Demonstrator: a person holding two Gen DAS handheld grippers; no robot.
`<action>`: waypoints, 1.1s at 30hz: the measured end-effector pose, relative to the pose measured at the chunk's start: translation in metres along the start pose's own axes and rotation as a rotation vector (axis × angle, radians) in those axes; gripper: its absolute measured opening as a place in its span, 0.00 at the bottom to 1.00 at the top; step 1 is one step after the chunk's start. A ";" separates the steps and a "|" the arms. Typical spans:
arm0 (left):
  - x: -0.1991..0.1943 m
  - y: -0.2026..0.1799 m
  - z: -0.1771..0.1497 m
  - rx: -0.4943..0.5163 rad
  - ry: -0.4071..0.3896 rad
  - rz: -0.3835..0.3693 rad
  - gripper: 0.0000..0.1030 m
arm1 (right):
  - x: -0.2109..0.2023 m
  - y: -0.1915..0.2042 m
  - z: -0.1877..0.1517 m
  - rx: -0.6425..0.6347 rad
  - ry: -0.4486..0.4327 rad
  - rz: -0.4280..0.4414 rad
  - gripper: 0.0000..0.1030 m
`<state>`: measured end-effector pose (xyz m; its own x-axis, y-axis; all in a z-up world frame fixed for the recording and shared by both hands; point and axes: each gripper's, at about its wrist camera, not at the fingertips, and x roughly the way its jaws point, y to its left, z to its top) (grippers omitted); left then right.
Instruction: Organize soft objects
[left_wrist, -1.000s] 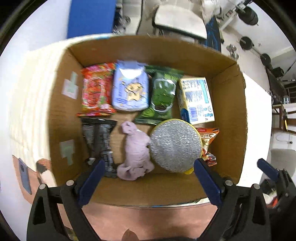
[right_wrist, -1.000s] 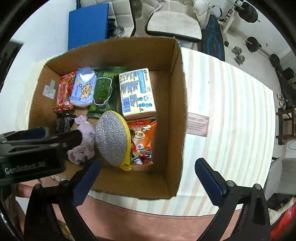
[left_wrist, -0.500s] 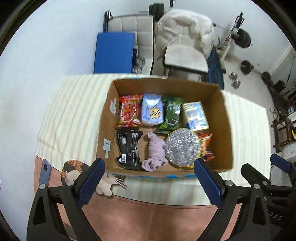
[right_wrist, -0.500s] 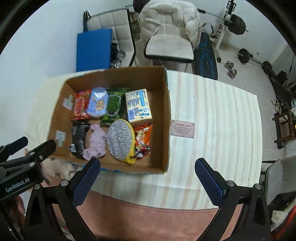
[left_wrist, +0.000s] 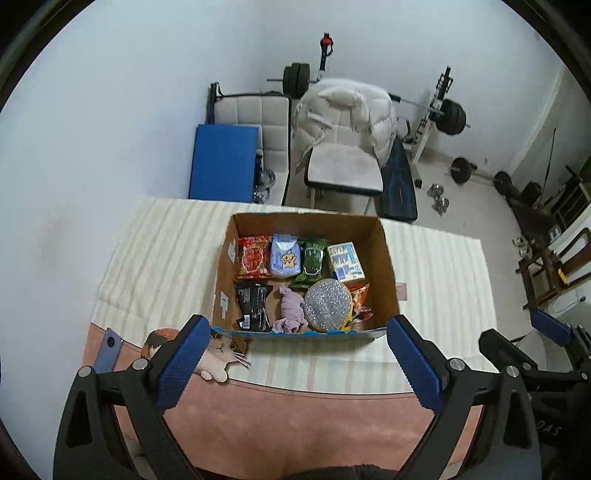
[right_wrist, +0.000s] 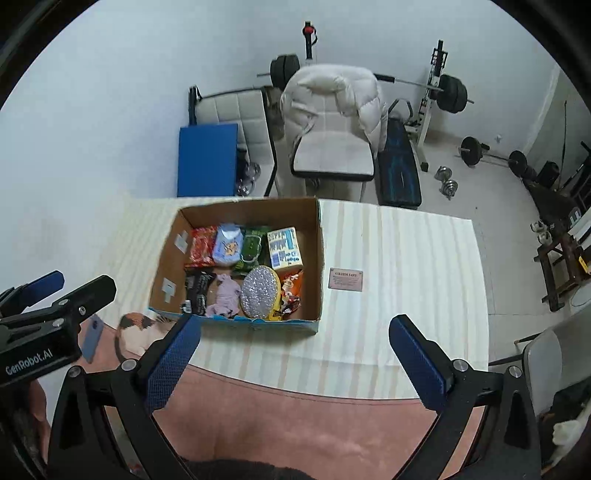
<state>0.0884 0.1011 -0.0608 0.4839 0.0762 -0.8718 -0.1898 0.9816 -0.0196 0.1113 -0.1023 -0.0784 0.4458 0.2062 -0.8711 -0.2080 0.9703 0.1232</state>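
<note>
Left gripper (left_wrist: 295, 365): jaws spread wide, nothing held, raised above the near edge of the table (left_wrist: 166, 251). Right gripper (right_wrist: 293, 363): likewise spread and bare, just beside it.

Cardboard box (left_wrist: 388, 266), 1, open-topped, standing on the striped tablecloth (right_wrist: 406, 277).

Contents, back row: red snack pack (left_wrist: 253, 257), 1; pale blue pouch (left_wrist: 284, 258), 1; green pack (left_wrist: 312, 262), 1; printed carton (left_wrist: 345, 261), 1. Front row: black packet (left_wrist: 253, 302), 1; lilac cloth (left_wrist: 291, 310), 1, bunched; round silver scourer (left_wrist: 328, 303), 1, with a yellow edge; orange wrapper (left_wrist: 360, 299), 1, partly under the scourer.

Handling, judged: all light. The cloth is limp and should be pinched at its thickest fold. The scourer looks springy; take it across the rim. The film packs look slippery and crushable; grip them at a sealed end. The carton is the stiffest.

Outside the box: printed card (right_wrist: 345, 279), 1; phone (left_wrist: 109, 345), 1.
</note>
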 end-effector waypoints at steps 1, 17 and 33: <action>-0.007 0.001 -0.001 -0.007 -0.006 -0.009 0.95 | -0.012 -0.001 -0.002 0.001 -0.014 -0.004 1.00; -0.049 0.006 -0.018 -0.017 -0.049 0.000 0.95 | -0.080 0.007 -0.017 -0.017 -0.092 0.001 1.00; -0.033 0.008 -0.015 0.000 -0.078 0.033 0.95 | -0.060 0.009 -0.005 0.003 -0.101 -0.065 1.00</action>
<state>0.0576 0.1033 -0.0393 0.5424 0.1218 -0.8312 -0.2071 0.9783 0.0082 0.0781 -0.1063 -0.0271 0.5442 0.1539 -0.8247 -0.1733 0.9825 0.0690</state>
